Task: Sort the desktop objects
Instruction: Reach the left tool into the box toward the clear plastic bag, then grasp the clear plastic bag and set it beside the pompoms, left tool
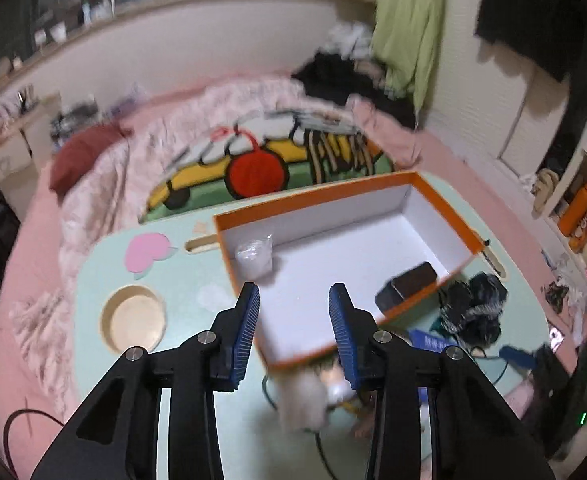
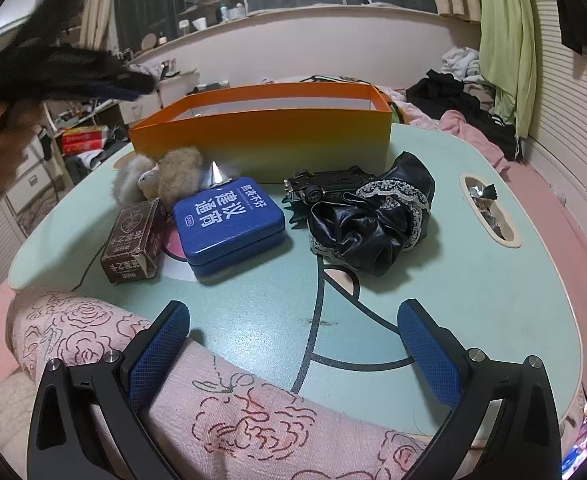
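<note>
Through the left wrist camera we see our left claw point(image 1: 294, 322) hanging above the pale green table point(image 1: 197, 280), its blue pads set a moderate gap apart with nothing between them. To the left of the claw, a round recessed cup holder point(image 1: 133, 318) sits in the tabletop, and a pink heart-shaped mark point(image 1: 148, 253) lies beyond it. Straight ahead and below the pads stands the orange box point(image 1: 349, 256), white inside. In it, ahead and slightly left of the claw, lies a small clear bag point(image 1: 254, 257); to the right, against the near wall, rests a dark brown box point(image 1: 407, 288). Outside the orange box, right of the claw, sits a black scrunchie point(image 1: 471, 306).

Through the right wrist camera we see our right claw point(image 2: 293, 356) wide open and empty, low over the table's near edge, with a pink rose-printed cloth point(image 2: 229, 408) under its left finger. Ahead and to the left stand a brown carton point(image 2: 133, 236) and a fluffy grey toy point(image 2: 161, 178); straight ahead lies a blue tin point(image 2: 229, 226). Ahead and to the right we see a black toy car point(image 2: 325, 186) just beside the scrunchie. The orange box stands beyond them all.
</note>
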`<state>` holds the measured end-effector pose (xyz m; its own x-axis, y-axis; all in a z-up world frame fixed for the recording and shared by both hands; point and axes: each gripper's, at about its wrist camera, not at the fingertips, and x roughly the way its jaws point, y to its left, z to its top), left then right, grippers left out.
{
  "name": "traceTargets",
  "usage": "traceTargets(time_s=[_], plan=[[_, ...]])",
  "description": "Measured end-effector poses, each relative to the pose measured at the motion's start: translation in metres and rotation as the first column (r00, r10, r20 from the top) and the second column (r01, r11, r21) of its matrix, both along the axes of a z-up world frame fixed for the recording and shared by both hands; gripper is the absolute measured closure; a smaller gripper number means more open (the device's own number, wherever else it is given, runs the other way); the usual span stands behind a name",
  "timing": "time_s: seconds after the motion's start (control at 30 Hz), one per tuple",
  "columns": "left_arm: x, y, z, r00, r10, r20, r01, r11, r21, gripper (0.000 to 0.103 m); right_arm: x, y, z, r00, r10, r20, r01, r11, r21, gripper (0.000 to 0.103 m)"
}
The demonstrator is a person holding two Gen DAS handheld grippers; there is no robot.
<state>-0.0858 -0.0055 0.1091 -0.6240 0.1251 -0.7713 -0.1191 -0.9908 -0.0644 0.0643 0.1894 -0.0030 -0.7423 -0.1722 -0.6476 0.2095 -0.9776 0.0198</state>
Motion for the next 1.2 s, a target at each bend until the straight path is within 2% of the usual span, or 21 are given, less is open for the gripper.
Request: traceTargets(time_s=[0.1,0.23,0.3,0.47,0.53,0.57,0.6,0.63,0.73,0.8,0.9,0.97,1.0,1.1,1.2], plan=[[-0.027,0.007,-0.006,0.999,0.007,0.048,-0.006,1.000,-0.025,0.065,0.000,0.000,0.000,1.000,0.000,0.000,0.000,1.000,0.000,0.000],[-0.049,0.027,-0.020,0.994,0.016,0.107,0.000,0.989,-0.150,0.065,0.000,0.000,0.000,1.000,0.000,0.000,0.000,1.000,0.000,0.000],[-0.062,0.031,-0.025,0.992,0.061,0.107,-0.036,0.975,-0.219,0.065,0.000,0.000,0.000,1.000,0.001,0.000,-0.001,1.000,0.000,0.000],[-0.091,0.042,-0.052,0.982,0.110,0.155,-0.044,0.926,-0.374,0.064,-0.001,-0.003,0.006,1.000,0.010,-0.002,-0.010,1.000,-0.002,0.000],[-0.099,0.043,-0.063,0.978,0.129,0.161,-0.053,0.911,-0.410,0.068,-0.002,-0.004,0.006,1.000,0.011,-0.002,-0.011,1.000,-0.002,0.000],[-0.101,0.043,-0.064,0.980,0.145,0.138,-0.071,0.897,-0.437,0.078,-0.002,-0.005,0.006,1.000,0.012,-0.002,-0.012,1.000,-0.001,0.000],[-0.101,0.043,-0.065,0.982,0.146,0.121,-0.077,0.890,-0.449,0.079,-0.003,-0.005,0.006,1.000,0.011,-0.002,-0.011,1.000,-0.002,0.000],[-0.101,0.042,-0.064,0.983,0.137,0.118,-0.072,0.896,-0.438,0.080,-0.004,-0.005,0.006,1.000,0.012,-0.002,-0.012,1.000,-0.003,0.000],[-0.090,0.028,-0.050,0.989,0.106,0.101,-0.067,0.942,-0.330,0.085,-0.004,-0.005,0.006,1.000,0.013,-0.002,-0.013,1.000,-0.002,0.000],[-0.071,0.019,-0.030,0.996,0.080,0.027,-0.071,0.965,-0.252,0.087,-0.004,-0.007,0.006,1.000,0.013,-0.002,-0.013,1.000,-0.002,0.000],[-0.018,0.010,0.005,0.997,0.013,-0.077,-0.019,0.996,-0.085,0.087,-0.004,-0.006,0.006,1.000,0.013,-0.002,-0.013,1.000,-0.003,0.000],[0.025,0.007,0.015,0.991,-0.057,-0.122,0.055,0.998,-0.017,0.086,-0.004,-0.006,0.006,1.000,0.014,-0.002,-0.014,1.000,-0.003,0.000],[0.044,0.006,0.014,0.988,-0.077,-0.132,0.077,0.997,-0.010,0.086,-0.004,-0.007,0.006,1.000,0.014,-0.002,-0.014,1.000,-0.003,0.000],[0.095,-0.002,-0.011,0.991,-0.097,-0.087,0.097,0.995,-0.010,0.086,-0.004,-0.007,0.005,1.000,0.014,-0.002,-0.014,1.000,-0.003,0.000],[0.109,-0.009,-0.050,0.995,-0.083,0.054,0.081,0.996,0.045,0.086,-0.004,-0.008,0.005,1.000,0.016,-0.001,-0.016,1.000,-0.002,0.000]])
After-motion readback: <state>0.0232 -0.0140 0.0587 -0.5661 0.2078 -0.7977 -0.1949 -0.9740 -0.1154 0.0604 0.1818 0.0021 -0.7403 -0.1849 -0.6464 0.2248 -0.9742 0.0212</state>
